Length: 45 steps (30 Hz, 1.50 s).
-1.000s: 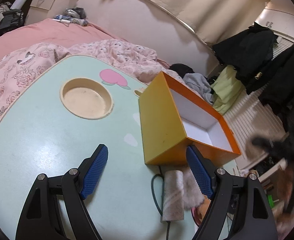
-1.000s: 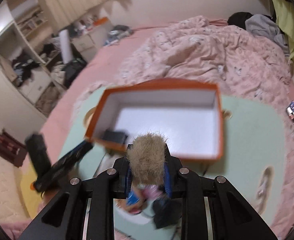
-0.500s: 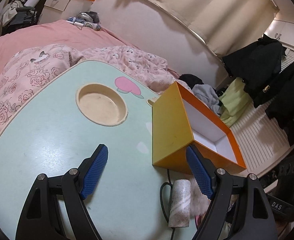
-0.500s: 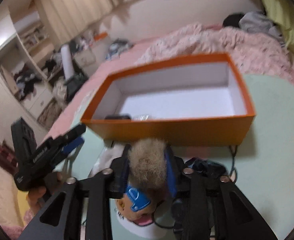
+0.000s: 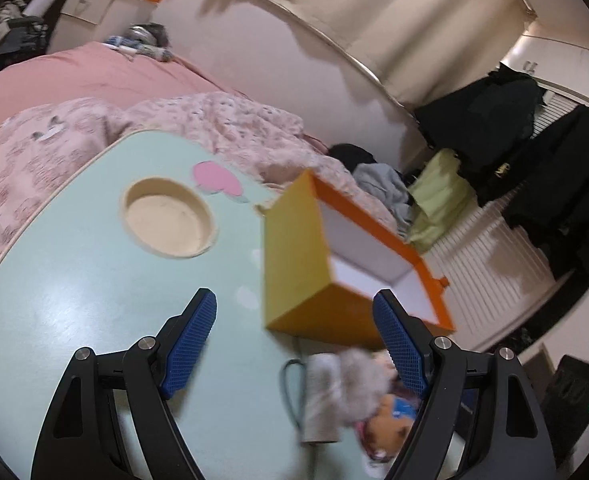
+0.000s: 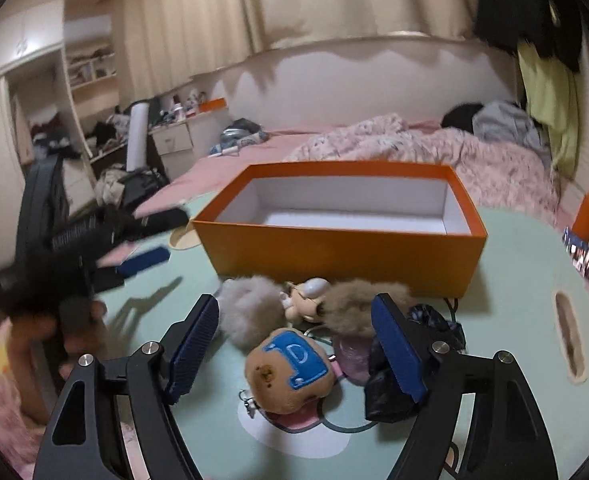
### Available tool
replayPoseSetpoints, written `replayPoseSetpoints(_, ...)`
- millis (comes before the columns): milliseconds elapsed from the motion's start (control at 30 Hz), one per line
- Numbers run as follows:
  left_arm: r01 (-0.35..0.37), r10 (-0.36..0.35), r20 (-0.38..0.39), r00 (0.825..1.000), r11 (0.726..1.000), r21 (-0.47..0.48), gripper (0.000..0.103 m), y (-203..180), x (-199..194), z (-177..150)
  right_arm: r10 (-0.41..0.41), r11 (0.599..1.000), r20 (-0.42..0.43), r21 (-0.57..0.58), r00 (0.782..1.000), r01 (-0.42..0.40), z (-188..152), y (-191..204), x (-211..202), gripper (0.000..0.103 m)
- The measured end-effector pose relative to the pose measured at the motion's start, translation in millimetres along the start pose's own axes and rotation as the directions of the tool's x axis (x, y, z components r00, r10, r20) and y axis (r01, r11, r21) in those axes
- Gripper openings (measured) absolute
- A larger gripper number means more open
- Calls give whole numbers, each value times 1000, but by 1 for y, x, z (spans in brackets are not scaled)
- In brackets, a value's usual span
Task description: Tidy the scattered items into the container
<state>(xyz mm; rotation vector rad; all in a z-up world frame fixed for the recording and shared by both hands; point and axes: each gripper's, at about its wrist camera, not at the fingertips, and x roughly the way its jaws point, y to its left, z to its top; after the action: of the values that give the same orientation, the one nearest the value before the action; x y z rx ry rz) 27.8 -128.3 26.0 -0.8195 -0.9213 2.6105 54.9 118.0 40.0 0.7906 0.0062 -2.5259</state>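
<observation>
The right claw (image 6: 294,344) is opening and nothing is gripped. The fur toy (image 6: 358,306) clamped a second ago has been dropped on the surface (image 6: 514,280) just before the orange box (image 6: 342,248), not inside, so it must be regrasped. The left claw (image 5: 294,344) stays wide, empty.

Beige pleated curtains (image 6: 294,12) hang above a cream wall ledge. A bed with a pink floral quilt (image 6: 434,152) lies beyond the mint-green tabletop's far edge. White open shelving (image 6: 90,68) and a cluttered cream dresser (image 6: 174,136) stand left; dark garments (image 5: 534,132) hang right.
</observation>
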Motion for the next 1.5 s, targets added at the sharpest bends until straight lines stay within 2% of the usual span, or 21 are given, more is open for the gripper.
replayPoseSetpoints(100, -39, 42, -26, 999, 995, 94, 80, -26, 0, 19, -2, 999, 8, -35, 1000, 2, -6, 7, -2, 79)
replayPoseSetpoints(167, -66, 84, -82, 993, 977, 202, 80, -52, 6, 35, -7, 1000, 26, -22, 1000, 7, -7, 5, -6, 79)
replayPoseSetpoints(200, -74, 106, -118, 987, 966, 249, 80, -64, 11, 41, -9, 1000, 36, -6, 999, 9, -7, 1, -8, 79)
replayPoseSetpoints(267, -81, 162, -230, 960, 942, 326, 80, -89, 24, 54, -10, 999, 41, 38, 999, 9, -6, -9, -9, 79)
replayPoseSetpoints(333, -57, 176, -358, 917, 946, 318, 80, -102, 42, 62, -2, 998, 33, 64, 999, 0, -6, -13, -7, 79)
replayPoseSetpoints(400, -15, 162, -505, 848, 959, 282, 80, -108, 64, 63, 8, 996, 22, 86, 1000, -10, -7, -15, -5, 79)
replayPoseSetpoints(433, -5, 172, -574, 801, 960, 280, 80, -112, 79, 59, 11, 995, 19, 95, 1000, -13, -7, -17, -4, 79)
replayPoseSetpoints(467, -8, 192, -619, 762, 958, 288, 80, -113, 90, 54, 12, 995, 20, 98, 1000, -14, -7, -17, -5, 79)
replayPoseSetpoints(500, -24, 227, -643, 731, 951, 309, 80, -115, 100, 50, 13, 995, 22, 100, 1000, -15, -7, -18, -6, 79)
replayPoseSetpoints(567, -72, 303, -649, 698, 931, 357, 76, -116, 115, 45, 12, 995, 29, 104, 1000, -15, -6, -18, -8, 79)
replayPoseSetpoints(733, -158, 431, -616, 659, 880, 447, 75, -110, 136, 42, 14, 995, 32, 102, 999, -18, -6, -17, -9, 79)
replayPoseSetpoints(767, -164, 447, -624, 641, 874, 457, 68, -108, 140, 41, 15, 994, 31, 104, 999, -18, -6, -17, -10, 79)
replayPoseSetpoints(800, -171, 465, -637, 615, 867, 468, 62, -104, 145, 39, 15, 994, 31, 104, 999, -18, -6, -17, -10, 79)
replayPoseSetpoints(867, -185, 500, -626, 598, 846, 499, 57, -103, 152, 40, 18, 994, 31, 108, 999, -21, -5, -17, -10, 79)
replayPoseSetpoints(1000, -181, 507, -640, 578, 844, 505, 57, -104, 160, 41, 24, 992, 23, 121, 999, -27, -6, -20, -9, 79)
replayPoseSetpoints(1100, -182, 528, -635, 563, 830, 528, 57, -108, 169, 41, 26, 991, 20, 128, 999, -28, -5, -21, -8, 79)
replayPoseSetpoints(1167, -176, 540, -642, 544, 822, 542, 57, -112, 171, 41, 26, 991, 21, 131, 999, -28, -5, -21, -8, 79)
replayPoseSetpoints(1267, -163, 528, -650, 546, 829, 535, 57, -116, 167, 45, 25, 991, 19, 134, 1000, -28, -5, -19, -8, 79)
replayPoseSetpoints(1300, -160, 527, -658, 538, 830, 534, 57, -116, 166, 44, 25, 991, 18, 134, 1000, -27, -5, -18, -8, 79)
replayPoseSetpoints(1400, -171, 544, -676, 497, 825, 539, 57, -113, 162, 39, 26, 990, 18, 135, 999, -28, -4, -18, -7, 79)
replayPoseSetpoints(1500, -187, 594, -649, 475, 789, 585, 57, -111, 161, 34, 29, 990, 14, 141, 999, -31, -5, -18, -6, 79)
